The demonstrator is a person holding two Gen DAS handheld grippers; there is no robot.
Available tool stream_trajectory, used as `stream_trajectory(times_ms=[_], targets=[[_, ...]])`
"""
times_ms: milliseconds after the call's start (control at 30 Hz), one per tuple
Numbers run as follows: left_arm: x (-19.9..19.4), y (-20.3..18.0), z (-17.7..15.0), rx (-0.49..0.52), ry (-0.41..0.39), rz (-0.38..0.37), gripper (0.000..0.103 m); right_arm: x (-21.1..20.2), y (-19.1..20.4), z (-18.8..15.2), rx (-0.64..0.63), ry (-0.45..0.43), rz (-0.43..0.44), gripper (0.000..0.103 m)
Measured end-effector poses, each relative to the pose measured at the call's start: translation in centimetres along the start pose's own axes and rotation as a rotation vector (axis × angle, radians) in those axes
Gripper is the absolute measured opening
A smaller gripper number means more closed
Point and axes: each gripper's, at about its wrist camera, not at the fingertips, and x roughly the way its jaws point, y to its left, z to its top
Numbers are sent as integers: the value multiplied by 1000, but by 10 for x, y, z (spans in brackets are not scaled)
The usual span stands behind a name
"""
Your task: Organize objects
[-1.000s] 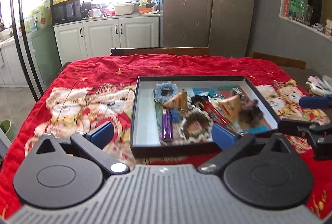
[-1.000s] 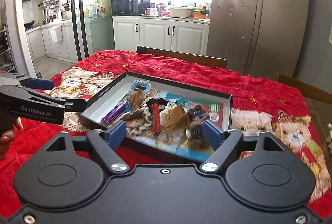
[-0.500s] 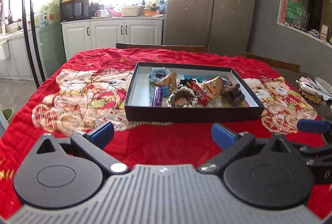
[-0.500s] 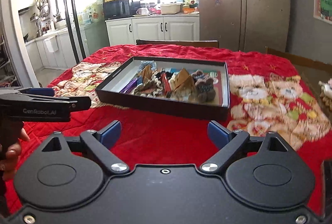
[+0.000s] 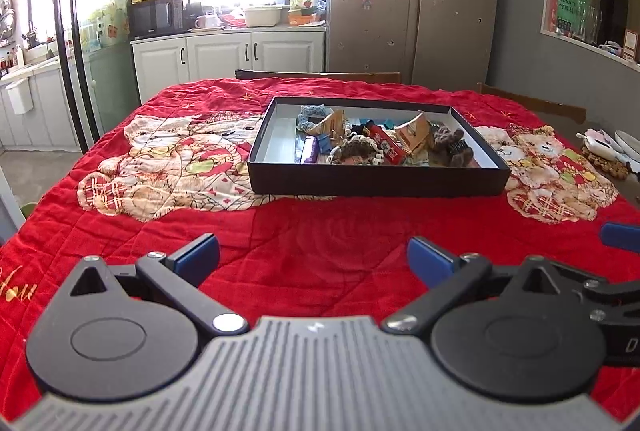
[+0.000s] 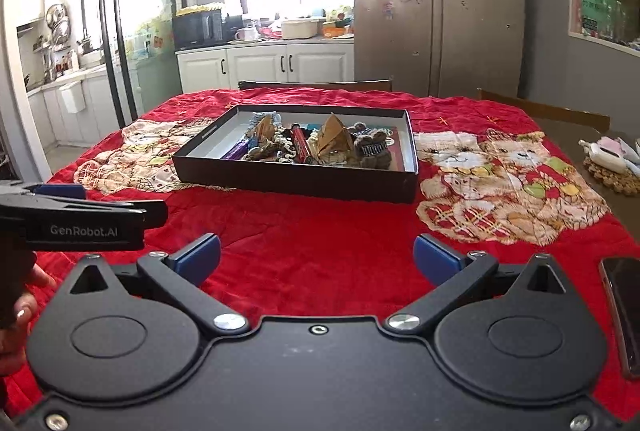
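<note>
A shallow black box (image 5: 376,181) (image 6: 296,181) sits mid-table on the red bear-print quilt (image 5: 168,159). It holds several small items: a purple bar (image 5: 310,153), a red tube (image 5: 386,147), tan paper cones (image 6: 334,139), a brown plush bear (image 6: 372,149) and a blue crocheted ring (image 5: 310,111). My left gripper (image 5: 314,255) hovers open over bare quilt, well short of the box, with nothing between its fingers. My right gripper (image 6: 316,257) is likewise short of the box, its jaws still opening and empty. The left gripper shows in the right wrist view, held by a hand (image 6: 20,315).
A dark phone (image 6: 624,311) lies on the quilt at the right edge. White items on a woven mat (image 6: 612,163) sit on the bare table to the right. Chair backs (image 5: 318,75) stand behind the table, with cabinets and a fridge beyond.
Both grippers have pulled back from the box, which now looks smaller and farther. The right gripper's jaws have spread wider. The box and its contents stay put.
</note>
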Motion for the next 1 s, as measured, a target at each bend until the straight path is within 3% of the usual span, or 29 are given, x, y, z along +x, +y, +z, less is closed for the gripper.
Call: stream_trajectory(times_ms=[300, 1000], targets=[[-8, -6, -6, 20, -12, -3, 103, -5, -9, -7, 57, 11, -12, 103], [-6, -9, -12, 5, -5, 6, 103, 1, -4, -15, 39, 42, -19, 103]])
